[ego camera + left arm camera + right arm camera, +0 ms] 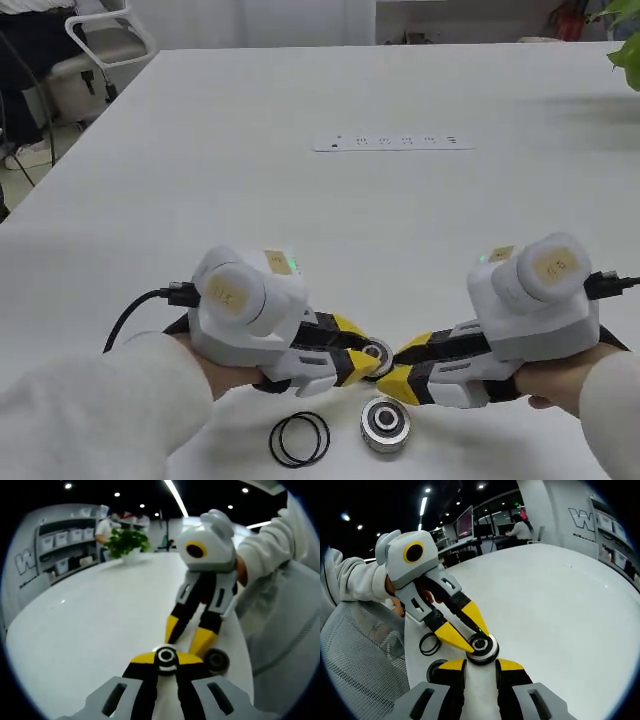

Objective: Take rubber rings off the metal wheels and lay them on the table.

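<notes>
Nearest on the bench (420, 230) lie two loose rubber rings (299, 438) and a spare wheel (385, 422). Just behind them, the left gripper (365, 360) clamps a second wheel (377, 352), face tilted up. It sits dead ahead of the right gripper (395, 368), jaws parted, tips nearly at its rim.

Left gripper (366, 360), jaws clamped on metal wheel (378, 352), tip to tip with right gripper (394, 366), jaws parted.
</notes>
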A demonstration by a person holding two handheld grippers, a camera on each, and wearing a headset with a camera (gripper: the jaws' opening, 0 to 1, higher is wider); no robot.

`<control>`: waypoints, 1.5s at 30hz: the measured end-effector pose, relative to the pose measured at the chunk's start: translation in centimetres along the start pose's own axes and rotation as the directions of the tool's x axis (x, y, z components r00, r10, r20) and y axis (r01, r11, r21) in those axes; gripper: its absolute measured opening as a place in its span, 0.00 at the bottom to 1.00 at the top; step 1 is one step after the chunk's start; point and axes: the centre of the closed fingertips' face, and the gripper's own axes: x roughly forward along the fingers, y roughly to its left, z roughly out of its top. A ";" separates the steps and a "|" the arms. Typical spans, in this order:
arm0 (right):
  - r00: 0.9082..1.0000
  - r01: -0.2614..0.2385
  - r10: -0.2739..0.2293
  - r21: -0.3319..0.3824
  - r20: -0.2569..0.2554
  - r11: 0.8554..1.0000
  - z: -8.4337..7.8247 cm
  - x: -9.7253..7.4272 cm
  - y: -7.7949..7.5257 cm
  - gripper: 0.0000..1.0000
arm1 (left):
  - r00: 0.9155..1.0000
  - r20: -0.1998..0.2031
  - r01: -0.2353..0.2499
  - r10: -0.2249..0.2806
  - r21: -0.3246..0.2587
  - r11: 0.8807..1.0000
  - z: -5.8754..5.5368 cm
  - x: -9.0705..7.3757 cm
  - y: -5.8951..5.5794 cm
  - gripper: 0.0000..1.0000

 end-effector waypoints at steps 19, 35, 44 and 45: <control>0.999 0.025 -0.028 -0.120 -0.026 0.992 -0.3 -0.3 -0.4 0.01 | 1.000 0.003 -0.003 0.003 -0.003 1.000 0.0 0.0 0.0 0.14; 0.999 0.023 -0.031 0.215 0.034 0.976 0.6 -1.2 -1.3 0.00 | 1.000 -0.003 0.005 -0.005 0.011 1.000 0.0 0.0 -0.5 0.14; 0.999 0.023 -0.032 0.250 0.035 0.968 0.8 -1.3 -1.0 0.00 | 1.000 -0.001 -0.001 0.001 0.041 0.999 0.0 0.1 -0.5 0.13; 0.999 0.024 -0.034 0.253 0.035 0.967 0.8 -1.3 -1.0 0.00 | 1.000 -0.002 -0.002 0.002 0.041 0.999 0.0 0.1 -0.5 0.13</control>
